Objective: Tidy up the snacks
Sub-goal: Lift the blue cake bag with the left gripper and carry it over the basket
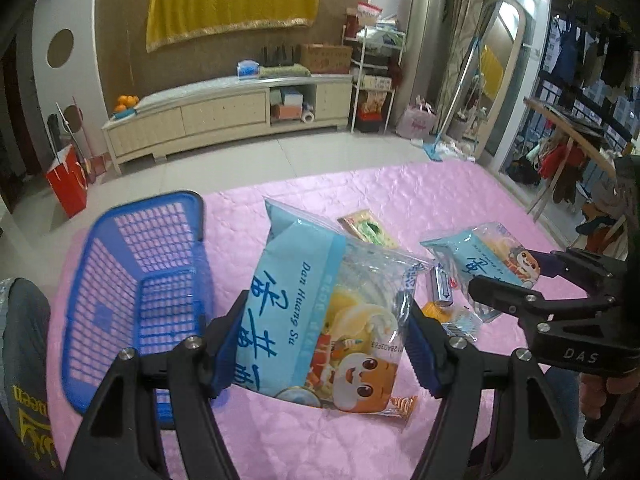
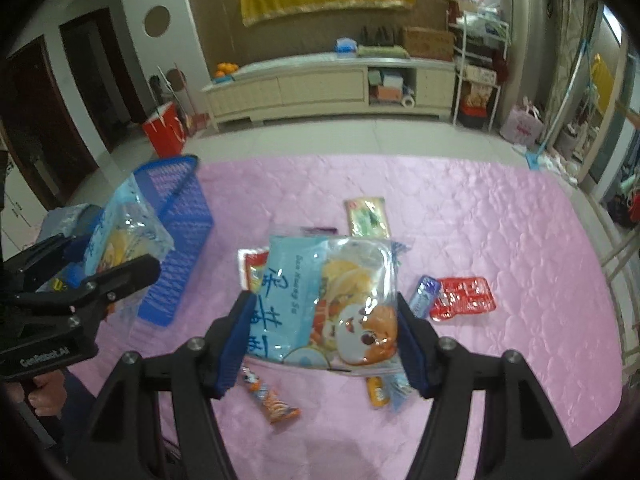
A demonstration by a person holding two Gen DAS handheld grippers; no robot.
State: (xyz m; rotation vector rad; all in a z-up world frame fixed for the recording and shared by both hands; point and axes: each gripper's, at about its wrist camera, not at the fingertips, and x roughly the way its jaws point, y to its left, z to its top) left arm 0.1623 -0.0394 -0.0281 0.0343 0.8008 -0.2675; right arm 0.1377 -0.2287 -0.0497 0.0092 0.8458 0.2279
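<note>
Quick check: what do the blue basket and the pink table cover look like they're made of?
Blue basket: looks like rigid moulded plastic with a smooth finish; its walls are an open grid. Pink table cover: probably glossy quilted fabric or vinyl; it shows sheen and a stitched, puffy pattern.

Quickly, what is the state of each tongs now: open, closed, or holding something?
Left tongs: closed on a light blue snack bag.
Right tongs: closed on a second light blue snack bag.

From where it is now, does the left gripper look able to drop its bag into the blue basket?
Probably yes. The left gripper holds a blue snack bag, and the blue basket sits just to its left, open side up, with nothing between them.
</note>
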